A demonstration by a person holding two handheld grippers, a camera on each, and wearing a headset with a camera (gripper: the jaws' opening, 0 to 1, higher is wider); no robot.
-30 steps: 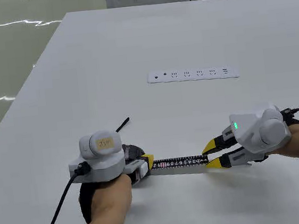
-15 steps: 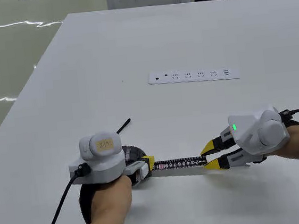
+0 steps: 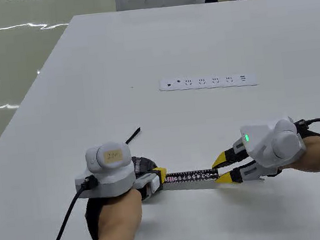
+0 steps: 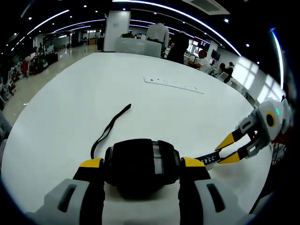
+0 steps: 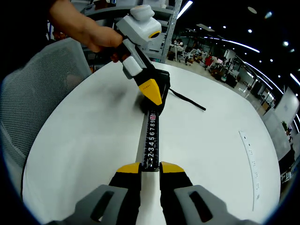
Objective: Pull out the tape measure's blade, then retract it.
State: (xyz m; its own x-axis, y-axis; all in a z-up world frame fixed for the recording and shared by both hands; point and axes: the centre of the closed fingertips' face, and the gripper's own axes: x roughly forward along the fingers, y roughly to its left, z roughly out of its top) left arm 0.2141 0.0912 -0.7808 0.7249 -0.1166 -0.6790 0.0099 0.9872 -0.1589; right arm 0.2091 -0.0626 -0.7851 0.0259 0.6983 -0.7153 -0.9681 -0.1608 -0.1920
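Since a second ago my right gripper (image 3: 222, 169) has drifted left toward the tape measure (image 4: 140, 157), and less blade (image 3: 191, 176) lies exposed. At the lower right of the head view, my right gripper pinches the blade's end between its yellow tips. At the lower left, my left gripper (image 3: 154, 177) is clamped on the black tape measure, which rests on the white tabletop (image 3: 141, 53). A black strap (image 4: 110, 127) trails beyond it. Farther up, at centre frame, a white power strip (image 3: 207, 82) lies flat.
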